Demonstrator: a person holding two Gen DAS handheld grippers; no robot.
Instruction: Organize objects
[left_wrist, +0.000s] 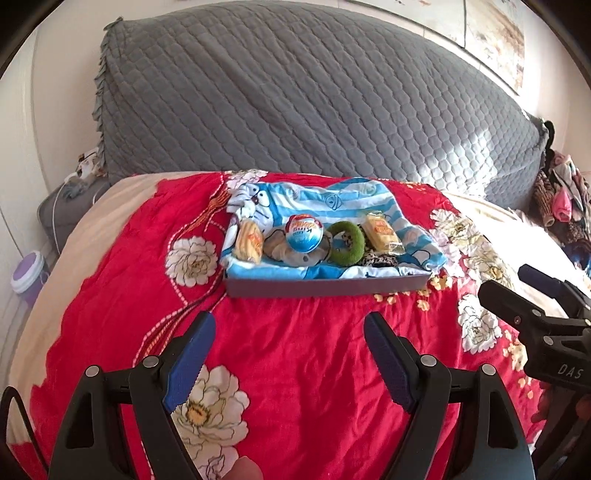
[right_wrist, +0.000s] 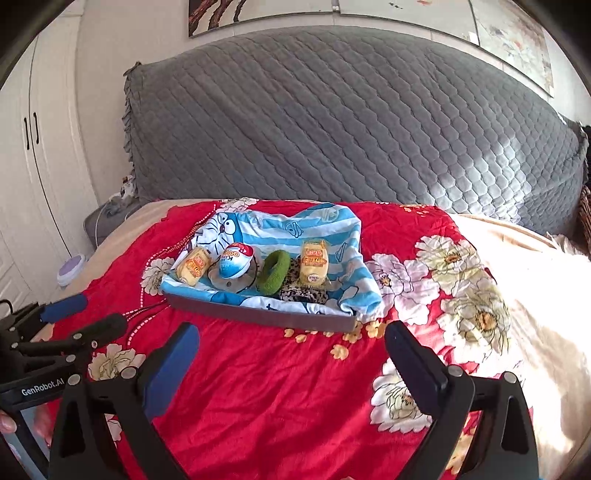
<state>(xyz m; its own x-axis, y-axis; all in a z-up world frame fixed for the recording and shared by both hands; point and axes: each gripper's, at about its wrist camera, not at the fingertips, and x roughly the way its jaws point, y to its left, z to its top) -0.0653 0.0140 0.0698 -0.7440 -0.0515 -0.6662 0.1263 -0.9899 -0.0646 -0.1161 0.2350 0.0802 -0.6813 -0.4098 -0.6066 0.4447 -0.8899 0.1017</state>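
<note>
We see the left gripper (left_wrist: 290, 354) with its jaws standing wide and nothing between them, blue pads facing over bare red cloth. The right gripper (right_wrist: 291, 365) gapes wider and is likewise empty. Each appears at the edge of the other's view: they hang side by side above the bed (left_wrist: 295, 369), both tilted downward.

The tray (left_wrist: 325, 287) lies ahead of both, apart from the fingertips, its long axis running across the views. From the left gripper it sits straight ahead and slightly right; from the right gripper, ahead and to the left. We judge neither hand clearly nearer.

Inside, on a blue-and-white striped cartoon cloth (left_wrist: 332, 206), the things stand in a row along that axis: a yellow snack pack (left_wrist: 249, 242), a blue-and-white egg (left_wrist: 304, 232) resting on a pale item, a green ring (left_wrist: 346, 242), a second yellow pack (left_wrist: 382, 234), with a leopard-print piece (right_wrist: 303, 293) below. The egg's label reads "Kin…", upside down, probably a Kinder brand. The packs carry orange print too small to read.

The gripper bodies bear "GenRobot.AI" and "DAS". Beyond rises a grey quilted headboard (left_wrist: 295, 110).
</note>
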